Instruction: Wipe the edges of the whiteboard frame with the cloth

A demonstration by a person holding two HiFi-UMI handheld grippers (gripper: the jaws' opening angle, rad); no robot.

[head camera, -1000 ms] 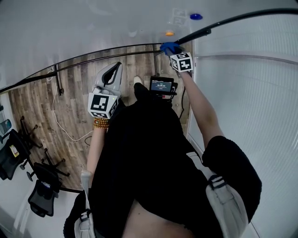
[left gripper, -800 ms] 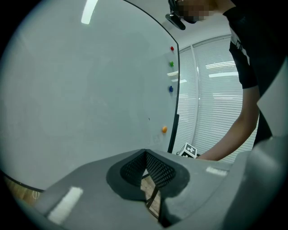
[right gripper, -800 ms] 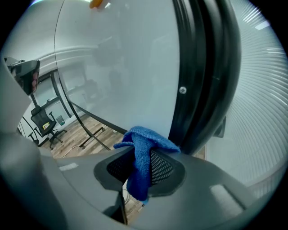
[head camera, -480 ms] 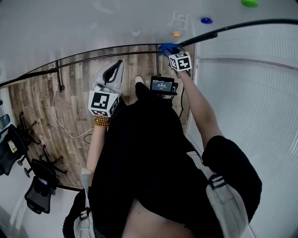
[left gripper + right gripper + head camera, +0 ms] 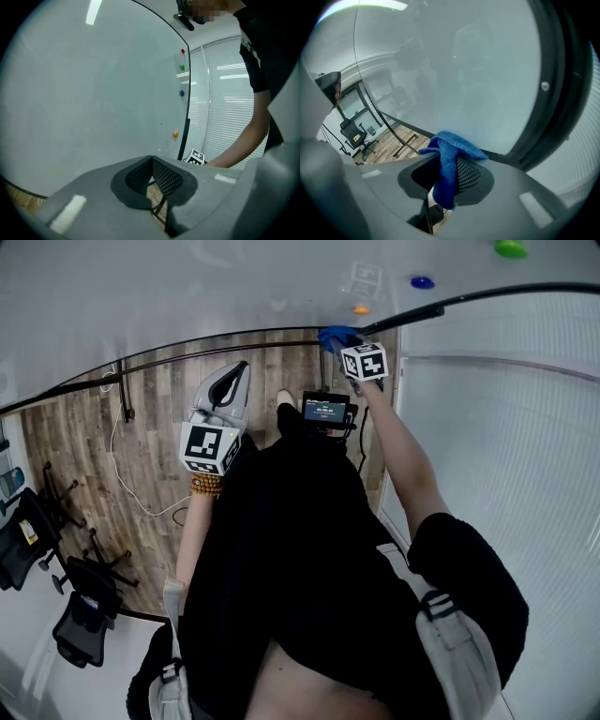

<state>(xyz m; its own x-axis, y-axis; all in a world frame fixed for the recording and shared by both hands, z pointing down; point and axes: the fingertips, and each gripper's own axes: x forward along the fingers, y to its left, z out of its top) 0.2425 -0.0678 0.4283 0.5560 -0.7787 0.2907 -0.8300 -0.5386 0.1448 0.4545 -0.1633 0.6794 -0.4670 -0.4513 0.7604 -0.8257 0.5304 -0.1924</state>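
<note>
The right claw (image 5: 449, 174) is clamped on a blue cloth (image 5: 446, 154) held against the black whiteboard frame (image 5: 555, 89) at its lower right corner, while the left claw (image 5: 151, 164), closed and empty, faces the board's white surface.

In the head view, the marker cube of your right gripper (image 5: 345, 341) hides most of the blue cloth (image 5: 335, 334) and the jaws pinching it. The whiteboard frame (image 5: 506, 292) runs off both side edges. Print on the small screen (image 5: 325, 412) is too small to read.
</note>
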